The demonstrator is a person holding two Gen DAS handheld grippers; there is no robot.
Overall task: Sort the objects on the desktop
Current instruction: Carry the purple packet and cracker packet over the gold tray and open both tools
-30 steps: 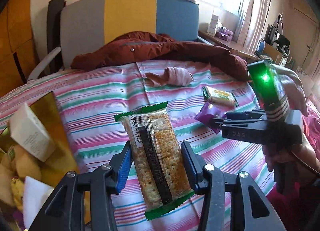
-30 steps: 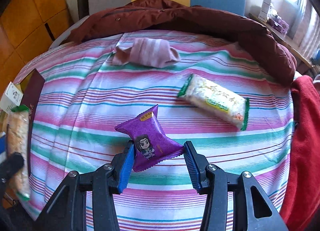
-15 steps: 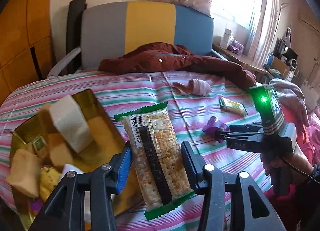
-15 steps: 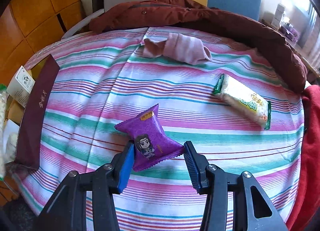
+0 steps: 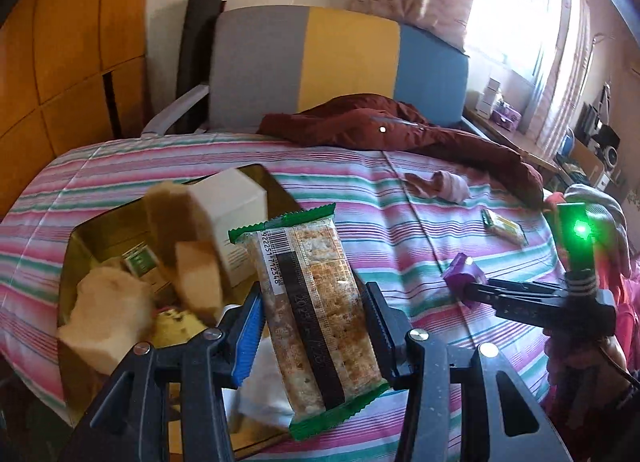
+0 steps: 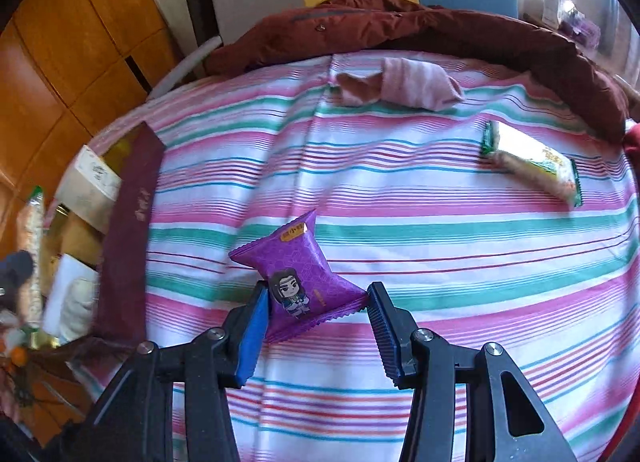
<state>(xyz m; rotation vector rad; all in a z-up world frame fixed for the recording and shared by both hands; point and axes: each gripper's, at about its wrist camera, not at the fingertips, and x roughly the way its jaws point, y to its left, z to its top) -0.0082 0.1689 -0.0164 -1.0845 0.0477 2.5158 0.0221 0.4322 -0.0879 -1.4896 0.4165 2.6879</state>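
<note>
Two snack packets each clamped in a hand-held gripper: cracker pack (image 5: pixel 316 314) left (image 5: pixel 314 326), purple packet (image 6: pixel 304 282) right (image 6: pixel 316 326); one more packet (image 6: pixel 532 166) loose

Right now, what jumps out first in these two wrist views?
The cracker packet clamped in the left gripper, hanging over the gold box of snacks at the bed's left edge. Next, the purple cartoon snack packet in the right gripper, above the striped bedspread. Farther off lie a green-edged snack bar and a rolled pink sock.
</note>
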